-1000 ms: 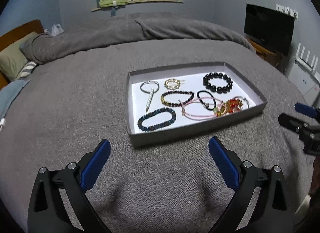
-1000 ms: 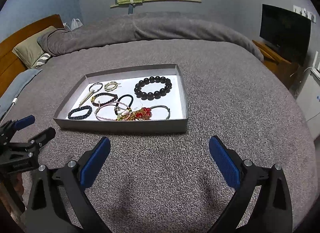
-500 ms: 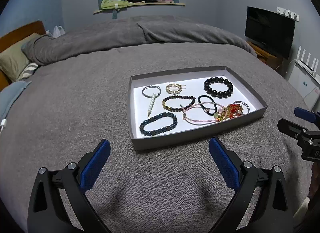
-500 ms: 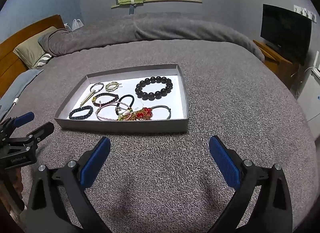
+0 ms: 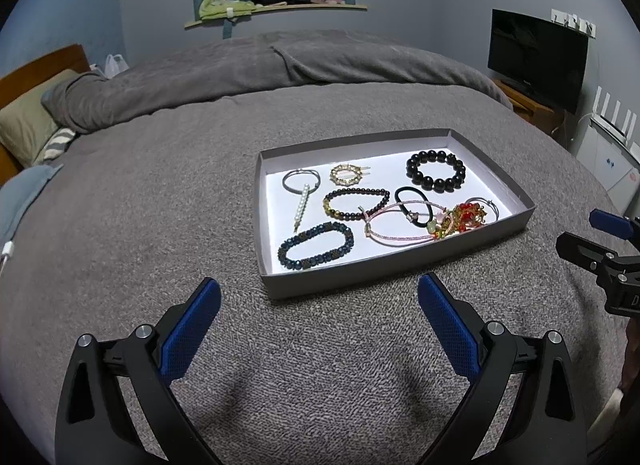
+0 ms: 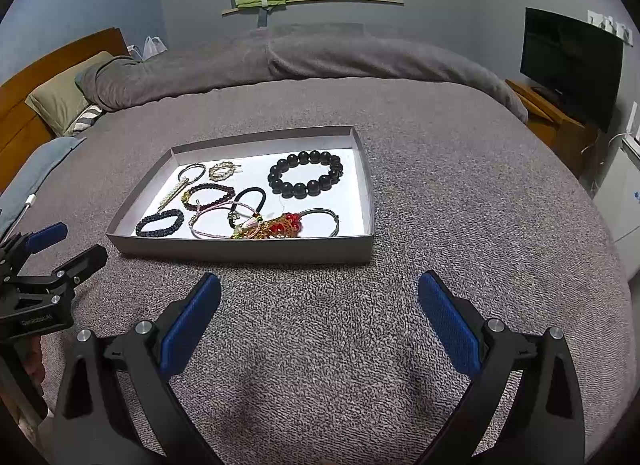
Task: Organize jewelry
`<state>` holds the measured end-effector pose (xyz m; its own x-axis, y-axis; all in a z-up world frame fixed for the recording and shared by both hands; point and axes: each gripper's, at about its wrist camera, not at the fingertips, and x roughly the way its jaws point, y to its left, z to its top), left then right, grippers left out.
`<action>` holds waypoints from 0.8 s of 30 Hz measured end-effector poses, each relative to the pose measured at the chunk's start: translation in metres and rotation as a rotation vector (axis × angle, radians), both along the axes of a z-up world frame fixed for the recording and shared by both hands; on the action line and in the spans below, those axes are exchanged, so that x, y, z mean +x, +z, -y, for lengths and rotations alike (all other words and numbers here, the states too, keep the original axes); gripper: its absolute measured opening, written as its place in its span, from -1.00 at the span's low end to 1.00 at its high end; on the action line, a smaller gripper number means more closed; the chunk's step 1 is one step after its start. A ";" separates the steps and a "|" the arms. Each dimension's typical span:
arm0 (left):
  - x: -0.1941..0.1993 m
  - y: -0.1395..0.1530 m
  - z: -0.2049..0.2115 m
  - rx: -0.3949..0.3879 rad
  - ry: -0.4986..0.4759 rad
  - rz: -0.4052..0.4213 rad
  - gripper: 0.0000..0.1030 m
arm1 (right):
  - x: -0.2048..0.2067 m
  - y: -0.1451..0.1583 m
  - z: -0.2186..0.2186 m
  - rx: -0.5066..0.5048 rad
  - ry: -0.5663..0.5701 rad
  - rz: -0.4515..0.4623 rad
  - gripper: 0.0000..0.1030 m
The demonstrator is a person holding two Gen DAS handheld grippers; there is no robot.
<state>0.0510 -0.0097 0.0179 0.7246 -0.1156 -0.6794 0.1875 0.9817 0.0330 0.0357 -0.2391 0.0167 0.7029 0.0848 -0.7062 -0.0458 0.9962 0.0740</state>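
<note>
Tray (image 5: 400, 279) sits lower in view than a second ago; left gripper (image 5: 319, 303) and right gripper (image 6: 319, 301) gape wide, empty, over nubby grey blanket (image 6: 460, 193).

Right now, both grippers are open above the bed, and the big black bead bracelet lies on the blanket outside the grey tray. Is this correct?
Not quite. The big black bead bracelet lies inside the grey tray, near its far right corner, not on the blanket; the right wrist view shows it clearly. The rest holds: the left gripper and right gripper are both open above the bed.
</note>
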 end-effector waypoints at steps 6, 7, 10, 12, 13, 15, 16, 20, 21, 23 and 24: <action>-0.001 0.000 0.000 0.001 -0.002 -0.002 0.90 | 0.000 0.000 0.000 -0.002 0.002 -0.001 0.89; -0.001 0.000 0.000 0.002 -0.002 -0.002 0.90 | 0.000 0.000 0.001 -0.002 0.002 -0.001 0.89; -0.001 0.000 0.000 -0.002 -0.002 -0.002 0.90 | 0.000 0.000 0.001 -0.002 0.000 -0.001 0.89; -0.001 0.000 0.000 -0.002 -0.004 -0.003 0.90 | 0.000 0.000 0.001 -0.001 0.000 -0.001 0.89; -0.001 -0.001 0.000 -0.002 -0.005 -0.003 0.90 | 0.000 0.000 0.001 -0.001 -0.001 -0.002 0.89; -0.001 -0.001 0.000 0.001 -0.007 -0.004 0.90 | 0.000 -0.001 0.002 0.001 -0.003 -0.003 0.89; -0.001 -0.002 0.000 0.001 -0.008 -0.005 0.90 | -0.001 -0.001 0.002 0.000 -0.003 -0.003 0.89; -0.001 -0.002 0.001 0.002 -0.010 -0.006 0.90 | 0.000 -0.001 0.002 0.001 -0.002 -0.004 0.89; -0.001 -0.002 0.002 0.002 -0.010 -0.006 0.90 | 0.000 -0.001 0.002 0.000 -0.002 -0.005 0.89; -0.001 -0.002 0.002 0.003 -0.010 -0.006 0.90 | -0.001 -0.001 0.002 -0.001 0.000 -0.006 0.89; -0.001 -0.002 0.002 0.003 -0.011 -0.007 0.90 | -0.001 -0.001 0.002 -0.002 0.000 -0.007 0.89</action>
<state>0.0498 -0.0115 0.0158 0.7188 -0.1210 -0.6846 0.1981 0.9796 0.0348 0.0350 -0.2413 0.0152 0.6980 0.0837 -0.7112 -0.0456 0.9963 0.0724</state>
